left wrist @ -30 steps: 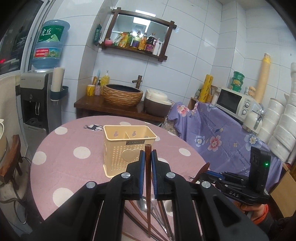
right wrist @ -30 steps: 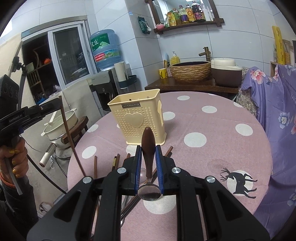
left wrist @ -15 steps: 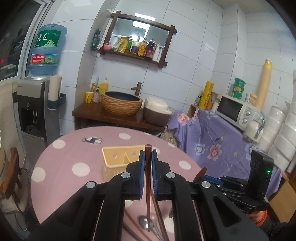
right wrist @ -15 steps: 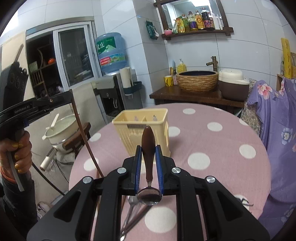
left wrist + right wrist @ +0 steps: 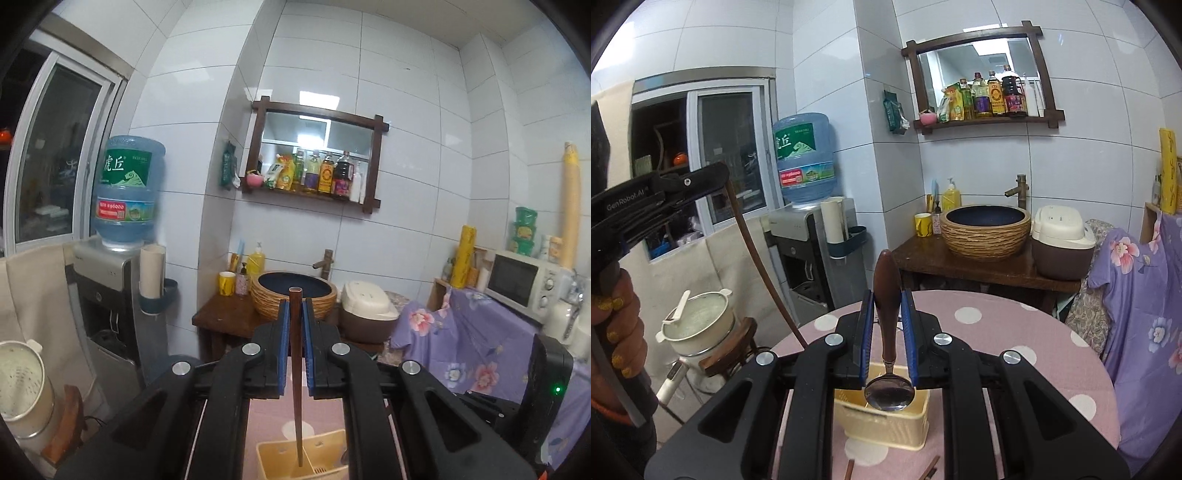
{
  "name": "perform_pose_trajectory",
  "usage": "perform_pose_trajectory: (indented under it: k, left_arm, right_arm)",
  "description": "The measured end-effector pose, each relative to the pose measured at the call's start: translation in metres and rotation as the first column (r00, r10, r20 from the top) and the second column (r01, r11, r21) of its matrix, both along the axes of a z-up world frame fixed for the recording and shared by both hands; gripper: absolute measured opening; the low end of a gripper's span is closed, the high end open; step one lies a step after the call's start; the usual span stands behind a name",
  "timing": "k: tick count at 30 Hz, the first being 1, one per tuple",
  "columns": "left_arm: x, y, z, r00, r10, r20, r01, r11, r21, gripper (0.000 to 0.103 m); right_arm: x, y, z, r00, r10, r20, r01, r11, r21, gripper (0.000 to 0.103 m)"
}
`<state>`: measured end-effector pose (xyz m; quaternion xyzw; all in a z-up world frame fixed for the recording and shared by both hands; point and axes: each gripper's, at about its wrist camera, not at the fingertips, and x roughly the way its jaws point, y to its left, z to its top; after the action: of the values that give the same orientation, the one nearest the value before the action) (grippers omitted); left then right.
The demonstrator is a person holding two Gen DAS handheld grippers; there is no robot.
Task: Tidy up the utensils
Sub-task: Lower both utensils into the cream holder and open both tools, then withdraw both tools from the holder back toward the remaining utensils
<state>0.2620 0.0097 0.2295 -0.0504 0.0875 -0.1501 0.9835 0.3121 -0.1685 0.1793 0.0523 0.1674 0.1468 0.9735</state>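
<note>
Both grippers are up off the table now, and each one has cargo. Left gripper (image 5: 295, 306) is clamped tight on a dark brown chopstick (image 5: 295, 369), blue pads pinching it near the thick end, the thin end hanging down. A second ago that stick was only just leaving the pile on the tablecloth; now its point dangles right over the open top of the cream utensil caddy (image 5: 273, 461), which has slid from the middle of the left wrist view to the very bottom edge. Whether the tip has entered a compartment or hovers just above the divider cannot be told from here.

Right gripper (image 5: 887, 314) is closed on the wooden handle of a spoon (image 5: 886, 295), steel bowl hanging at the bottom, and that bowl now sits over the caddy's rim in the right wrist view, where a moment earlier the caddy stood well ahead of it. Off to the left of that view, the other gripper shows with its stick trailing down.

Out on the pink polka-dot table (image 5: 1015, 332), a couple of brown sticks (image 5: 849, 469) lie in front of the caddy, so more remain. The reading: lift finished, both pieces staged above the holder, drop-in comes next.
</note>
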Motion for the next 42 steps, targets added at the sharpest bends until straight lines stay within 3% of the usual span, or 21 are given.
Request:
perform_pose_trajectory:
  k: [8,18,25,30,33,35,38,40,42]
  left_arm:
    - [0.025,-0.012,-0.054,0.996,0.016,-0.089,-0.011,0.998,0.063,0.008]
    - [0.051,-0.009,-0.118,0.970,0.026,-0.241,-0.013,0.998,0.055,0.008]
    - [0.058,-0.010,-0.136,0.958,0.030,-0.285,-0.013,0.998,0.059,0.004]
    - [0.057,-0.011,-0.141,0.958,0.030,-0.286,-0.014,0.998,0.056,0.004]
    - [0.051,-0.011,-0.140,0.959,0.023,-0.284,-0.006,0.998,0.062,0.005]
    - [0.045,-0.009,-0.140,0.960,0.020,-0.280,-0.004,0.998,0.058,0.013]
    - [0.031,-0.001,-0.140,0.962,0.016,-0.272,-0.008,1.000,0.030,0.047]
    - [0.019,0.006,-0.142,0.964,0.019,-0.267,-0.015,1.000,0.015,0.055]
    - [0.006,0.013,-0.146,0.964,0.020,-0.266,-0.018,1.000,0.009,0.069]
  right_arm:
    - [0.030,0.016,-0.041,0.998,-0.015,-0.068,0.013,0.999,-0.033,0.016]
    - [0.037,0.021,-0.087,0.990,-0.007,-0.144,-0.001,0.998,-0.058,0.016]
    - [0.045,0.021,-0.107,0.982,-0.018,-0.188,0.005,0.998,-0.069,0.016]
    - [0.045,0.022,-0.115,0.984,-0.028,-0.174,0.015,0.997,-0.078,0.016]
    - [0.043,0.018,-0.116,0.986,-0.028,-0.165,0.019,0.998,-0.059,0.029]
    - [0.036,0.014,-0.115,0.989,-0.039,-0.144,0.033,0.998,-0.048,0.042]
    - [0.023,0.008,-0.112,0.992,-0.038,-0.121,0.035,0.999,-0.032,0.042]
    - [0.011,0.004,-0.112,0.992,-0.051,-0.114,0.047,0.998,-0.035,0.044]
    - [0.000,0.000,-0.114,0.991,-0.060,-0.116,0.055,0.997,-0.049,0.047]
